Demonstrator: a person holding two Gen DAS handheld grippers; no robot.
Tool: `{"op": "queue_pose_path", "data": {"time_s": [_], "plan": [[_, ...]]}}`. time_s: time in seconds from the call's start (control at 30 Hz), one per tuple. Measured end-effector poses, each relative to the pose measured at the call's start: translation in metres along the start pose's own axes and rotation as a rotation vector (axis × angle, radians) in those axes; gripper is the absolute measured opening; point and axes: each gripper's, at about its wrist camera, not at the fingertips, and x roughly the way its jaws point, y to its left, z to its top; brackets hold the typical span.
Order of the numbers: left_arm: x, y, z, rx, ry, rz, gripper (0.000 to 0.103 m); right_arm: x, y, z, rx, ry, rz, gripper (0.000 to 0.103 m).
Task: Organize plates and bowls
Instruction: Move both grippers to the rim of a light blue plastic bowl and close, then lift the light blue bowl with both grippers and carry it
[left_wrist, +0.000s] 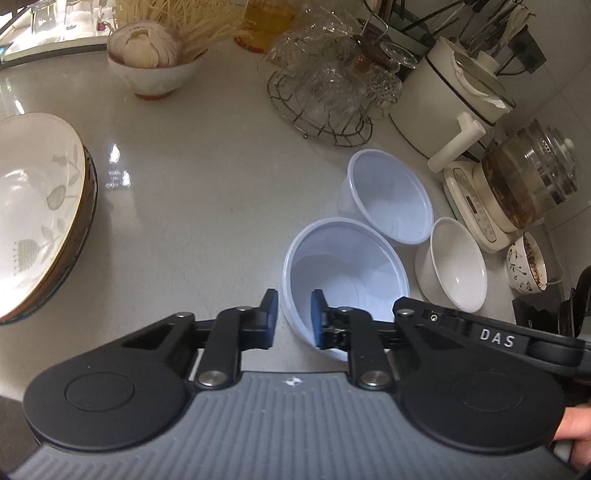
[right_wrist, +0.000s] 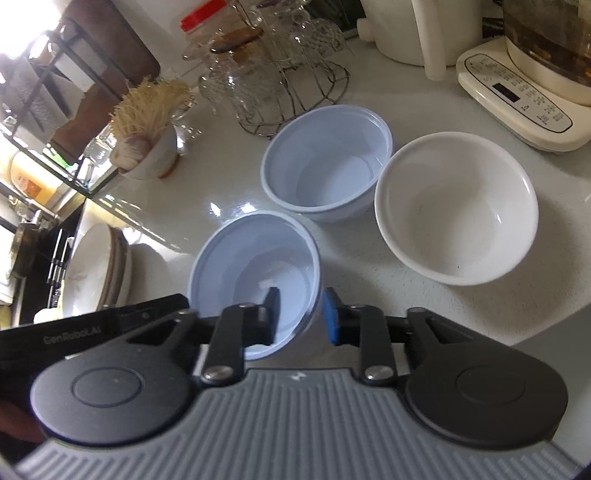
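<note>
Three bowls sit on the white counter. The near pale-blue plastic bowl has both grippers at its rim. My left gripper straddles its left rim, one pad inside and one outside, with a gap left. My right gripper straddles its right rim the same way. A second pale-blue bowl sits behind it. A white ceramic bowl stands to the right. A stack of plates with a leaf pattern lies at the far left.
A wire rack of glasses stands behind the bowls. A white appliance, a glass kettle on a cream base, a patterned cup and a bowl of garlic line the back.
</note>
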Motion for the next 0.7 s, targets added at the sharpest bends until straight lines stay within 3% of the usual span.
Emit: {"op": "queue_pose_path", "data": {"time_s": [0.13,0.37,0.6,0.67,0.7], "plan": [[0.002,0.001,0.003,0.016,-0.001,-0.020,0.009,0.004,0.000,0.002,-0.003,0.006,0.012,0.015],[-0.004,-0.002,-0.004,0.036,-0.008,-0.058,0.008,0.000,0.012,-0.003,-0.022,0.000,0.035,0.011],[-0.019,0.008,-0.016,0.032,-0.040,-0.021,0.008,0.001,0.013,-0.011,-0.016,-0.011,0.015,0.011],[-0.023,0.010,-0.019,0.051,-0.046,0.008,0.010,0.001,0.013,-0.011,-0.019,-0.014,0.010,0.011],[-0.023,0.012,-0.020,0.055,-0.042,0.029,0.016,0.002,0.013,-0.011,-0.017,-0.015,0.011,0.011]]}}
